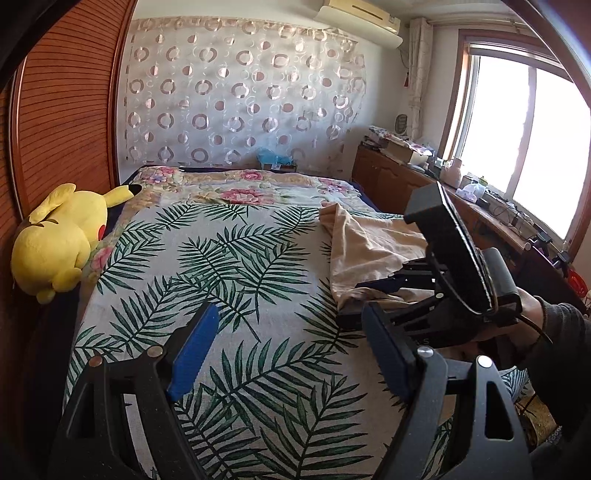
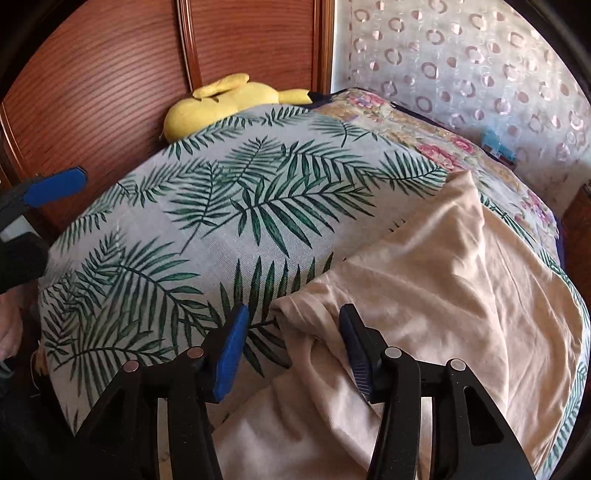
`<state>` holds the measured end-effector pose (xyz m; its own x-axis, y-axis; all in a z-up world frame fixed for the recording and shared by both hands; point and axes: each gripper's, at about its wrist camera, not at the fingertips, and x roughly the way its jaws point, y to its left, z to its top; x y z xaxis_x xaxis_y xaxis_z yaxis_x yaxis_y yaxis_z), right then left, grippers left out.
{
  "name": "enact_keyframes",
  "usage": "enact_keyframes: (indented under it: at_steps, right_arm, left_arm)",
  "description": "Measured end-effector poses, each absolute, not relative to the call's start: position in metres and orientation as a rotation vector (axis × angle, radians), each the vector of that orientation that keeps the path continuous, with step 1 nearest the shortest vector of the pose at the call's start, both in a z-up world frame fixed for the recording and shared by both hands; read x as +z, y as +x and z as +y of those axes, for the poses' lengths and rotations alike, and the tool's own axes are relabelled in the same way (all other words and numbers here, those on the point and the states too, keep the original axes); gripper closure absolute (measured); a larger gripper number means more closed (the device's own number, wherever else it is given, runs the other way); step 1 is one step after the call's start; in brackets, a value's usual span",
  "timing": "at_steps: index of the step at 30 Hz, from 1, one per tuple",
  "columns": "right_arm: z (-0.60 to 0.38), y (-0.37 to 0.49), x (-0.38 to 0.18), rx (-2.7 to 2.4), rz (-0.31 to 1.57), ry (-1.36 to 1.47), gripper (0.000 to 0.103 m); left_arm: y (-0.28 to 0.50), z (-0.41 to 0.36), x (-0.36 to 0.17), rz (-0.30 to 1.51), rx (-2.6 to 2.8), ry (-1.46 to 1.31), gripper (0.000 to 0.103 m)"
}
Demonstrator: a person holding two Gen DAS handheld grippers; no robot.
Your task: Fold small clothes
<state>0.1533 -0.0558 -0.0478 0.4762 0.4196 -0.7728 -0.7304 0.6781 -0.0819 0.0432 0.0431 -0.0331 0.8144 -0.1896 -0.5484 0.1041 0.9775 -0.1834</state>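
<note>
Barely begun: beige garment (image 2: 424,295) lying rumpled and unfolded on the leaf-print bed (image 2: 221,206) toward 4 o'clock, right gripper (image 2: 291,350) with jaws apart astride its near edge, left gripper (image 1: 291,354) wide, empty.

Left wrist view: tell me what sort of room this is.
Most likely a bedroom: a bed under a palm-leaf printed cover, a yellow plush toy beside it, and a white wall air conditioner.

Garment (image 2: 424,280) on bed (image 2: 229,206), toy (image 2: 221,107) behind
</note>
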Motion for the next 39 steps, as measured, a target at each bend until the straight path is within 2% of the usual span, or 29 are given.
enact_keyframes:
  at_steps: [2,4,5,6,13,24,29,32,34,35,39]
  right_arm:
    - [-0.054,0.159,-0.047,0.734,0.808,-0.430,0.051]
    - [-0.054,0.161,-0.045,0.725,0.809,-0.423,0.070]
    - [-0.053,0.162,-0.043,0.719,0.800,-0.421,0.089]
    - [-0.055,0.163,-0.042,0.723,0.794,-0.409,0.094]
    - [-0.120,0.166,0.008,0.703,0.643,-0.196,0.095]
    - [-0.204,0.221,0.047,0.357,0.570,-0.198,0.098]
    - [-0.213,0.246,0.041,0.161,0.566,-0.251,0.098]
    - [-0.206,0.265,0.020,0.037,0.632,-0.273,0.098]
    - [-0.203,0.270,0.008,0.026,0.673,-0.237,0.086]
    - [-0.204,0.270,0.006,0.024,0.676,-0.224,0.074]
    - [-0.208,0.250,0.000,0.055,0.681,-0.198,0.072]
  left_arm:
    - [0.043,0.042,-0.034,0.602,-0.161,-0.144,0.022]
    - [0.043,0.040,-0.036,0.607,-0.166,-0.139,0.022]
    - [0.044,0.039,-0.036,0.609,-0.168,-0.137,0.022]
    - [0.044,0.038,-0.037,0.610,-0.170,-0.136,0.022]
    - [0.045,0.035,-0.041,0.622,-0.181,-0.146,0.022]
    - [0.046,0.027,-0.044,0.634,-0.199,-0.132,0.022]
    - [0.047,0.028,-0.046,0.645,-0.201,-0.135,0.022]
    - [0.047,0.025,-0.048,0.649,-0.206,-0.129,0.022]
    - [0.047,0.022,-0.048,0.652,-0.212,-0.122,0.022]
    - [0.047,0.021,-0.048,0.654,-0.217,-0.118,0.022]
    - [0.049,0.014,-0.049,0.664,-0.231,-0.114,0.022]
